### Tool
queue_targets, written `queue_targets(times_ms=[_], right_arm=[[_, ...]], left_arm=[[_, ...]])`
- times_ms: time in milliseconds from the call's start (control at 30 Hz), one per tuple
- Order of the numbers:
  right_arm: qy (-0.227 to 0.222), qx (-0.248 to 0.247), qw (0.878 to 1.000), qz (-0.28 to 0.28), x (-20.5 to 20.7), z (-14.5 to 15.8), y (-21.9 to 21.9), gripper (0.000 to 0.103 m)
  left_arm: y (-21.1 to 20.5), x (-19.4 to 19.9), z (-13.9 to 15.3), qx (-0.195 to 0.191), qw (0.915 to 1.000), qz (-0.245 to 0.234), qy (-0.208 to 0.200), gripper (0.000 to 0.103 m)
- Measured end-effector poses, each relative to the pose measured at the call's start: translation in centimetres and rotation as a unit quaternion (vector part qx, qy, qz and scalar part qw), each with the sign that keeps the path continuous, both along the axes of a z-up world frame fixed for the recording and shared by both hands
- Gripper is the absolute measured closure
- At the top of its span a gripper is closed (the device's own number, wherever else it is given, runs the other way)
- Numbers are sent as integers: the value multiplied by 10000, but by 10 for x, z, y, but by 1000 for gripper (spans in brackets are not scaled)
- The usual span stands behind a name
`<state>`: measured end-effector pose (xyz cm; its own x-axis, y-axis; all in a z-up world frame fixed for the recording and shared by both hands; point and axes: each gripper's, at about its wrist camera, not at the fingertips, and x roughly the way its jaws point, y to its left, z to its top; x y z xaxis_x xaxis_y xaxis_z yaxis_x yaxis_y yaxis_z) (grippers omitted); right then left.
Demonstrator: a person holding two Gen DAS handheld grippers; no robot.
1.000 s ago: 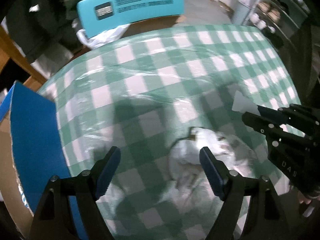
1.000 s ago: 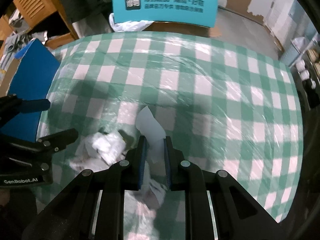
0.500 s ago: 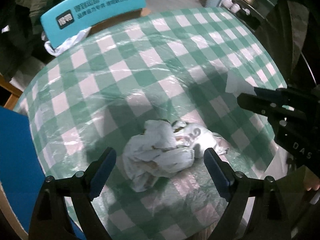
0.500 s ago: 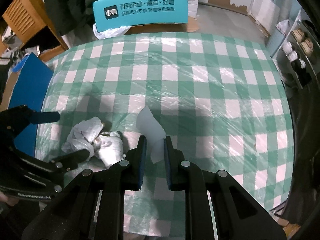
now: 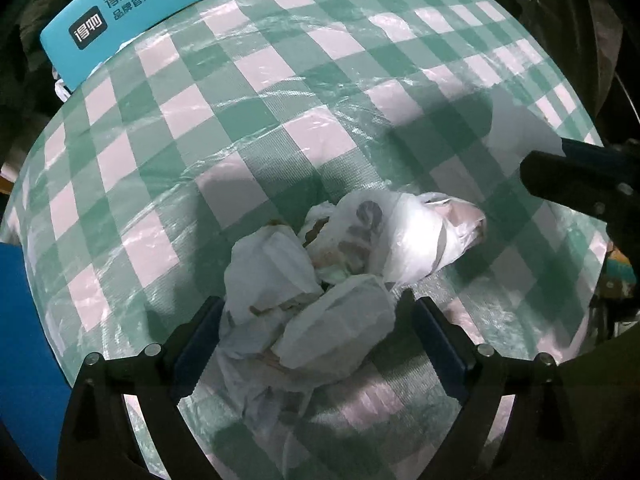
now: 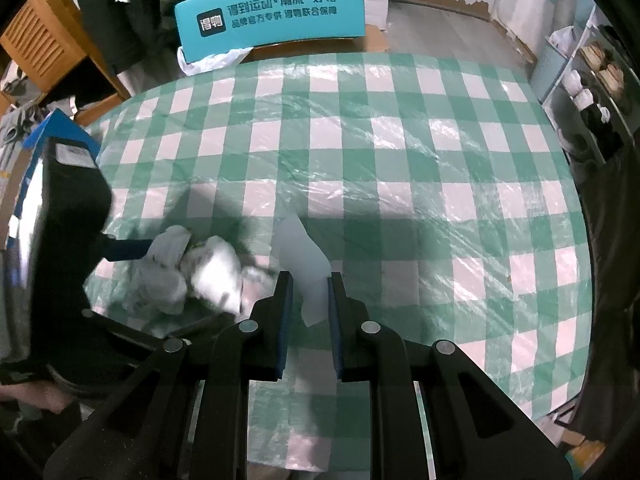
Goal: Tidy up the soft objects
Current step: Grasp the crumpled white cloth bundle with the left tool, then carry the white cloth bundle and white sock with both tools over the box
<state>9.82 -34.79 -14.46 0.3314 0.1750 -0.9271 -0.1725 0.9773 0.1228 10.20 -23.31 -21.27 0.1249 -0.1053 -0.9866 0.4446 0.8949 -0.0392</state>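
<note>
A crumpled pile of white plastic bags [image 5: 320, 280] lies on the green-and-white checked table [image 5: 280, 100] near its front edge. My left gripper [image 5: 316, 320] points straight down over the pile. Its jaws are opening, with the pile between the blue pads and bulging close to both. The right wrist view shows the same pile [image 6: 200, 276] with the left gripper [image 6: 168, 284] astride it. My right gripper [image 6: 310, 280] is shut on a thin white strip [image 6: 302, 256] that sticks up past its tips, just right of the pile. The left wrist view catches this strip [image 5: 508, 128] at the right edge.
A teal board with printed characters [image 6: 272, 16] stands behind the table's far edge. A blue box [image 6: 60, 132] sits off the left side. A shelf with shoes [image 6: 592, 80] is at the right, wooden furniture [image 6: 40, 48] at the far left. A person's hand [image 6: 36, 400] holds the left gripper.
My left gripper has come down over the pile, which now fills the space between its fingers, and its jaws have spread a little. The right gripper slid sideways, still shut on the strip.
</note>
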Motion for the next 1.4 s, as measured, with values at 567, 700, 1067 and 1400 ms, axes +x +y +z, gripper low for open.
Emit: queue_targets(times_ms=[567, 700, 1067, 1400], right_arm=[[-11, 36, 10000, 16, -1, 0, 1, 88], [-74, 47, 10000, 29, -3, 5, 2, 88], [-246, 111, 9996, 115, -6, 22, 9, 88], [-451, 181, 9986, 229, -9, 43, 21, 88]], left_arm=[[17, 17, 16, 9, 9988, 351, -342, 78], [25, 19, 24, 23, 9979, 463, -456, 82], [35, 3, 56, 78, 9933, 678, -938, 84], [55, 0, 88, 30, 9869, 908, -1332, 84]])
